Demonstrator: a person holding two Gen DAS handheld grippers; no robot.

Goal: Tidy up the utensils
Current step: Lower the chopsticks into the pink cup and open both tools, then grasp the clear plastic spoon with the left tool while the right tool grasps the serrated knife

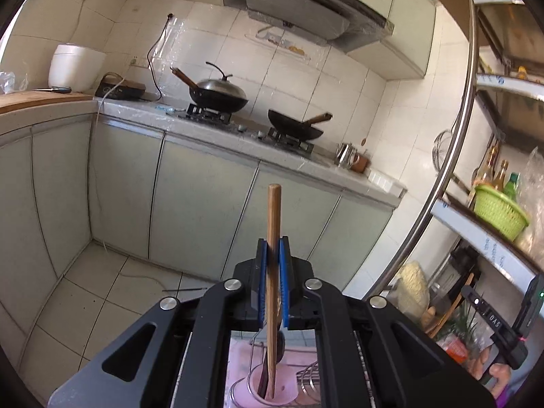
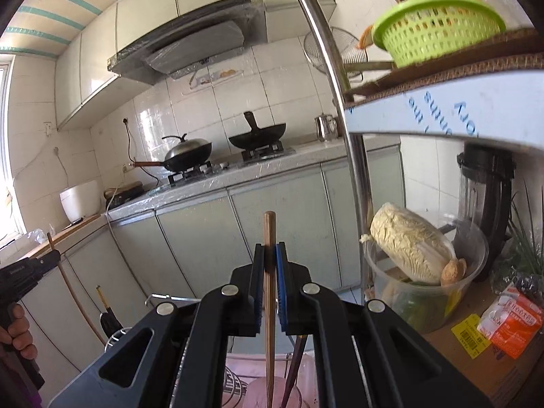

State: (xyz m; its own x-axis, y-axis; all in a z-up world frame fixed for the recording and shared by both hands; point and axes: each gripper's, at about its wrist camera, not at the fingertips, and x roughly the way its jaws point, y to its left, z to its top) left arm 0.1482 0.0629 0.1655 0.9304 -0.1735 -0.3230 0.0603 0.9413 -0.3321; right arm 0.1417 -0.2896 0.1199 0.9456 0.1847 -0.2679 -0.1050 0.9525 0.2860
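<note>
The left tool [image 1: 272, 248] is clamped on a wooden chopstick [image 1: 273, 238], its blue pads pressed against the shaft on both sides. The stick stands nearly upright between the jaws, its blunt end rising above them and its lower end reaching down into a pink utensil cup [image 1: 272, 392] seen through the gap in the tool's frame. A dark utensil already stands in that cup beside the stick.

The right tool [image 2: 270, 255] grips a second wooden chopstick [image 2: 270, 238] in the same way — upright, pads tight on the shaft, lower end dropping toward the pink holder [image 2: 272, 391] below, where a pair of darker chopsticks [image 2: 295, 367] leans. Whether either tip has touched the bottom of the cup cannot be told.

Wire rack loops [image 1: 307, 379] sit just beside the cup. Farther out lie the stove worktop [image 1: 306, 156] with two woks, and a metal shelf [image 2: 442, 115] bearing a green basket [image 2: 438, 27].

The step in hand looks like placing the chopsticks into the holder, one per tool, and it seems close to finished. The next move likely calls for lowering each stick until it seats, then easing the jaws apart cleanly — keeping the shaft vertical so it slides in rather than tipping the cup or snagging the rack wires.
</note>
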